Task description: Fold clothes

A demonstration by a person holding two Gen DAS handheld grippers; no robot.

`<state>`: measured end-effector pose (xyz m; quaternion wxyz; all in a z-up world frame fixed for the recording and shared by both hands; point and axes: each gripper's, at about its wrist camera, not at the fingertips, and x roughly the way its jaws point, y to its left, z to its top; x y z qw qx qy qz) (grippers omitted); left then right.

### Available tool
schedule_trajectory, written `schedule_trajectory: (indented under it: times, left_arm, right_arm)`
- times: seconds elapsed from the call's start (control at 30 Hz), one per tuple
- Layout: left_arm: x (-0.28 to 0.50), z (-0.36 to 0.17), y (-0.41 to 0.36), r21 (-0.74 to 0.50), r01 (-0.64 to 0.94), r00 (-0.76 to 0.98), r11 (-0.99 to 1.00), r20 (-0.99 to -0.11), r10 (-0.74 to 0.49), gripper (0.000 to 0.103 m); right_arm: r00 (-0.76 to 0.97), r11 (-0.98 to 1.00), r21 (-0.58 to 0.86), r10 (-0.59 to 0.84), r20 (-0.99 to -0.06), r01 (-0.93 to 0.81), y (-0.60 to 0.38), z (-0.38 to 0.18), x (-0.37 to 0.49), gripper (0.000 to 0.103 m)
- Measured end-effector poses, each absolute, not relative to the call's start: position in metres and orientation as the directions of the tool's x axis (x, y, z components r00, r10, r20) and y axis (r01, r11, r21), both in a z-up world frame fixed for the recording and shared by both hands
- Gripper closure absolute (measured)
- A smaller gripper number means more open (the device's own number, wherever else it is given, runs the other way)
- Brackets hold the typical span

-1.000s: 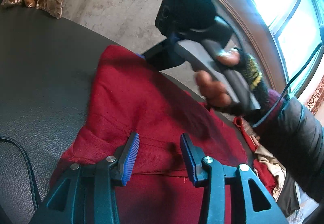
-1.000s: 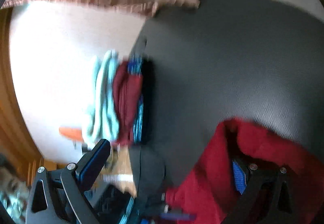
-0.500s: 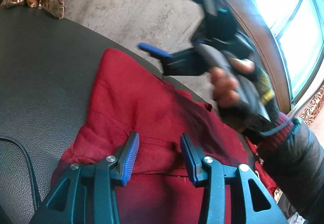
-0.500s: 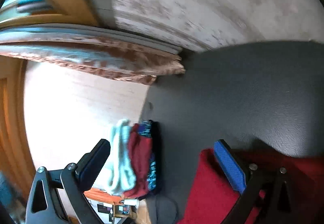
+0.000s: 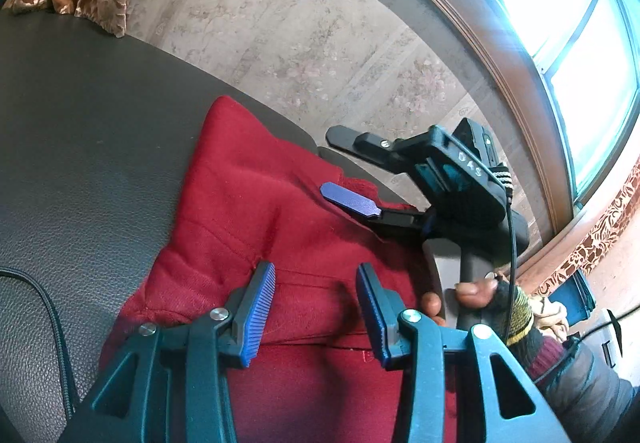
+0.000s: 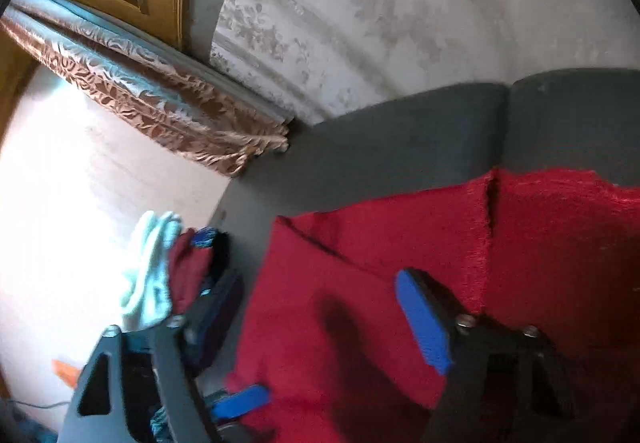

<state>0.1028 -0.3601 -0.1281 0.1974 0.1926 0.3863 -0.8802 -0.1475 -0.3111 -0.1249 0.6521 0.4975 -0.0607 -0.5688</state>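
Note:
A red garment (image 5: 256, 211) lies spread on a dark leather surface (image 5: 88, 115). My left gripper (image 5: 316, 315) hovers low over the garment's near part, open, with its blue pads apart and only flat cloth beneath them. My right gripper (image 5: 340, 169), held by a gloved hand (image 5: 500, 295), reaches in from the right over the garment's far edge. Its jaws are closing, and nothing is pinched between them. In the right wrist view the right gripper (image 6: 320, 315) has red cloth (image 6: 540, 243) under and between its fingers, and the pads do not press on it.
A pile of other clothes (image 6: 160, 275) sits past the surface's edge, pale teal, dark red and blue. A brown patterned curtain (image 6: 160, 103) hangs by the wall. A black cable (image 5: 40, 303) crosses the surface at near left. A bright window (image 5: 560, 3) is at far right.
The right gripper has swung down and to the right, from high above the garment's far edge to low over it, and its jaws have narrowed. The left gripper has kept still.

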Motion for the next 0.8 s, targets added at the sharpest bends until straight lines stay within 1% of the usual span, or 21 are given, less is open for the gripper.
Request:
schedule_trajectory:
  times: [0.17, 0.2, 0.23, 0.27, 0.3, 0.33, 0.4, 0.47, 0.53, 0.6, 0.63, 0.67, 0.7, 0.73, 0.77, 0.8]
  left_arm:
    - [0.104, -0.127, -0.355, -0.610, 0.493, -0.851, -0.621, -0.487, -0.197, 0.061]
    - [0.105, -0.127, -0.353, -0.611, 0.491, -0.852, -0.620, -0.486, -0.196, 0.061]
    - [0.106, -0.126, -0.352, -0.613, 0.490, -0.853, -0.620, -0.485, -0.195, 0.061]
    - [0.104, -0.126, -0.353, -0.613, 0.490, -0.853, -0.620, -0.484, -0.195, 0.061]
    - [0.104, -0.126, -0.353, -0.614, 0.490, -0.853, -0.619, -0.484, -0.195, 0.061]
    - [0.104, -0.126, -0.353, -0.614, 0.489, -0.853, -0.619, -0.484, -0.195, 0.061]
    - [0.103, -0.126, -0.353, -0.615, 0.489, -0.854, -0.619, -0.483, -0.194, 0.061]
    - [0.103, -0.126, -0.353, -0.615, 0.489, -0.853, -0.619, -0.485, -0.193, 0.061]
    - [0.103, -0.126, -0.353, -0.614, 0.489, -0.852, -0.620, -0.486, -0.191, 0.061]
    - [0.103, -0.126, -0.352, -0.613, 0.490, -0.852, -0.620, -0.488, -0.190, 0.061]
    - [0.103, -0.126, -0.352, -0.612, 0.490, -0.851, -0.620, -0.489, -0.190, 0.061]
    - [0.103, -0.126, -0.352, -0.612, 0.491, -0.851, -0.621, -0.490, -0.189, 0.061]
    - [0.103, -0.126, -0.352, -0.611, 0.491, -0.850, -0.621, -0.491, -0.189, 0.061]
    - [0.102, -0.126, -0.351, -0.611, 0.491, -0.850, -0.621, -0.492, -0.188, 0.061]
    - [0.102, -0.126, -0.351, -0.609, 0.492, -0.849, -0.622, -0.493, -0.189, 0.061]
    - [0.102, -0.127, -0.350, -0.605, 0.495, -0.847, -0.624, -0.495, -0.191, 0.061]
  right_arm:
    - [0.322, -0.193, 0.699, -0.782, -0.533, 0.688, -0.307, -0.116, -0.147, 0.026]
    - [0.315, -0.196, 0.703, -0.789, -0.527, 0.684, -0.298, -0.110, -0.147, 0.021]
    - [0.309, -0.199, 0.706, -0.796, -0.521, 0.679, -0.290, -0.104, -0.148, 0.013]
    - [0.302, -0.202, 0.710, -0.803, -0.515, 0.675, -0.281, -0.098, -0.149, 0.010]
    - [0.295, -0.204, 0.714, -0.809, -0.508, 0.670, -0.273, -0.093, -0.150, 0.003]
    - [0.288, -0.206, 0.712, -0.813, -0.507, 0.671, -0.260, -0.088, -0.150, 0.000]
    - [0.280, -0.212, 0.710, -0.814, -0.508, 0.672, -0.231, -0.084, -0.152, 0.000]
    - [0.256, -0.247, 0.701, -0.809, -0.530, 0.669, -0.203, -0.089, -0.155, 0.000]
    - [0.201, -0.316, 0.693, -0.807, -0.555, 0.648, -0.164, -0.099, -0.162, 0.000]
    - [0.141, -0.369, 0.709, -0.824, -0.548, 0.601, -0.126, -0.112, -0.173, 0.000]
    - [0.110, -0.393, 0.717, -0.832, -0.544, 0.576, -0.107, -0.118, -0.179, 0.007]
    - [0.066, -0.420, 0.710, -0.835, -0.546, 0.565, -0.092, -0.122, -0.184, 0.012]
    - [0.017, -0.448, 0.697, -0.835, -0.550, 0.560, -0.079, -0.124, -0.188, 0.013]
    - [-0.002, -0.443, 0.701, -0.846, -0.533, 0.559, -0.071, -0.127, -0.190, 0.020]
    - [-0.009, -0.424, 0.711, -0.862, -0.507, 0.561, -0.066, -0.131, -0.191, 0.023]
    - [-0.032, -0.421, 0.694, -0.867, -0.498, 0.584, -0.063, -0.133, -0.188, 0.031]
